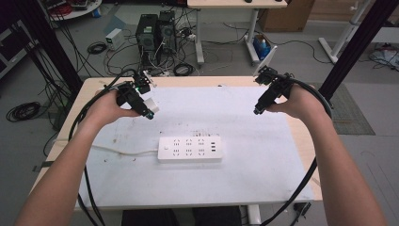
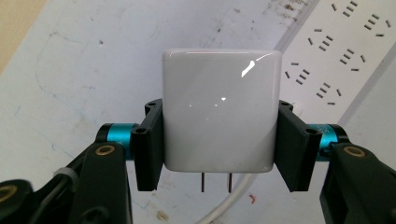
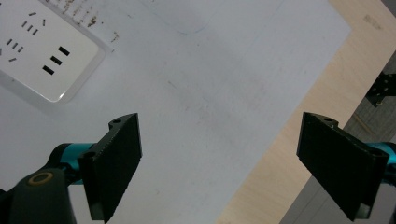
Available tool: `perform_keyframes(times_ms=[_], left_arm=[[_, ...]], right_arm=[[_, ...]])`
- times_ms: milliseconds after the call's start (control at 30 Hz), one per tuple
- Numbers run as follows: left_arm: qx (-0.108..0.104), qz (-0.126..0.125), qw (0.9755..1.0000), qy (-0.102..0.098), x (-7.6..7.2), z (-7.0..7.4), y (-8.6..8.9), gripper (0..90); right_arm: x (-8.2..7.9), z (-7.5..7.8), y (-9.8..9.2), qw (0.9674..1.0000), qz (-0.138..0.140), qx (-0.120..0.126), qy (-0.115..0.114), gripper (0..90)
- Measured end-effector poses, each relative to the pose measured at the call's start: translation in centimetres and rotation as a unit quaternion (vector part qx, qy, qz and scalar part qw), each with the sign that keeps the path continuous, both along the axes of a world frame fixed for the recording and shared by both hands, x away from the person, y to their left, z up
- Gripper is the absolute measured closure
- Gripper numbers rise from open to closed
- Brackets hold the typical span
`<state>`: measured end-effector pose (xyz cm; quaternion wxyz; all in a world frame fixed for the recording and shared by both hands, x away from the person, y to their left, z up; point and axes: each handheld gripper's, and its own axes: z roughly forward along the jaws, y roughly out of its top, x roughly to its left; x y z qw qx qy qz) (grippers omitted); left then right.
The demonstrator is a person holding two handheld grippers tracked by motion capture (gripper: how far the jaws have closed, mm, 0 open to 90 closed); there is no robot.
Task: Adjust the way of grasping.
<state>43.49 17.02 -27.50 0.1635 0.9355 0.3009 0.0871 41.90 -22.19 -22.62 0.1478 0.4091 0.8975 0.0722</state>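
Gripping glossy white charger (image 2: 222, 109) — two prongs showing — left gripper (image 2: 222, 149).

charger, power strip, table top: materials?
Charger: glossy white plastic by the look; sharp glints on its face, two metal prongs below. It sits clamped in the left claw.
Power strip: white plastic, smoother satin sheen; moulded slots.
Table: pale wood or laminate edge, topped by a matte white sheet, scuffed and stained; its material is unclear.
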Motion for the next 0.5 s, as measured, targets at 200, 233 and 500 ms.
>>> perform_keyframes(times_ms=[200,233,500], left_arm=[[-0.031,-0.044,0.9979,-0.036,-1.7,0.8,-1.3,42.5],[-0.04,-0.055,0.9968,-0.042,-2.0,1.0,-1.5,42.5],[-0.123,-0.133,0.9787,-0.097,-4.3,1.5,-4.4,42.6]], right_arm=[[-0.4,0.6,0.3,0.9969,-0.024,0.07,0.024,16.2],[-0.5,0.7,0.4,0.9954,-0.026,0.086,0.032,16.2],[-0.5,1.2,1.8,0.9723,-0.045,0.213,0.085,17.8]])
